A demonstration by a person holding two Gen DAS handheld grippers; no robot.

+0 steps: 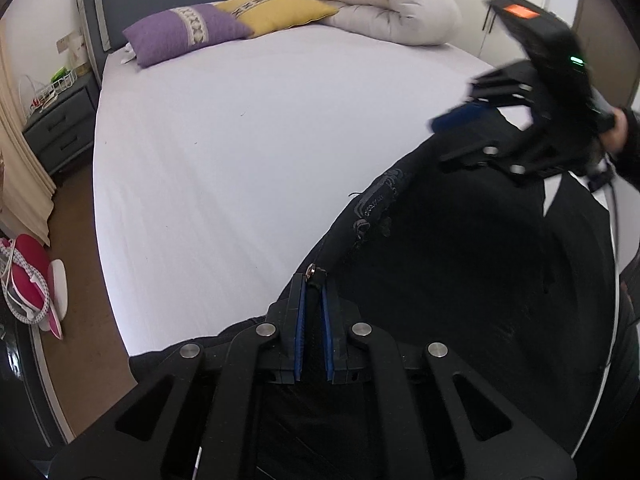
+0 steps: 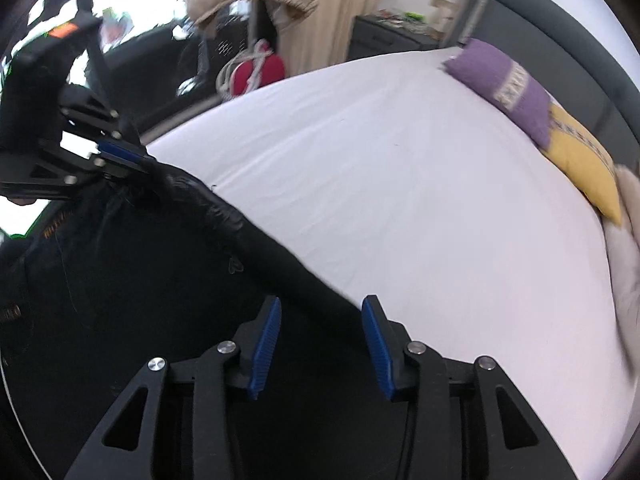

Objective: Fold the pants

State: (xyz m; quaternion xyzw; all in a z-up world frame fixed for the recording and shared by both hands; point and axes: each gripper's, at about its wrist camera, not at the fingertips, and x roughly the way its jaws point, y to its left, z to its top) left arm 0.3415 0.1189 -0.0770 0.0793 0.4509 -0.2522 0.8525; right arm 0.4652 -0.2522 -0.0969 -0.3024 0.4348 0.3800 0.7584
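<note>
- Black denim fills the lower right of the left wrist view: the pants (image 1: 460,272) lie on the near corner of the white bed (image 1: 248,152), their waistband edge running up toward the far side.
- Left gripper (image 1: 314,292) has its blue pads pressed together on the waistband, just by a metal button (image 1: 310,268).
- Right gripper (image 1: 460,114) hangs blurred over the far end of the waistband; from here I cannot tell how its tongs stand.
- At the head of the bed rest a purple pillow (image 1: 184,34), a yellow pillow (image 1: 280,10) and a rolled cream duvet (image 1: 384,4); a grey nightstand (image 1: 60,128) stands beside the bed.
- Right wrist view: the right gripper (image 2: 320,320) is spread wide, its blue pads (image 2: 266,344) either side of the pants (image 2: 140,280) edge without gripping it.
- Across the bed (image 2: 400,168), the left gripper (image 2: 140,158) pinches the waistband's other end.
- Purple pillow (image 2: 504,84) and yellow pillow (image 2: 580,160) sit at the bed's far right.
</note>
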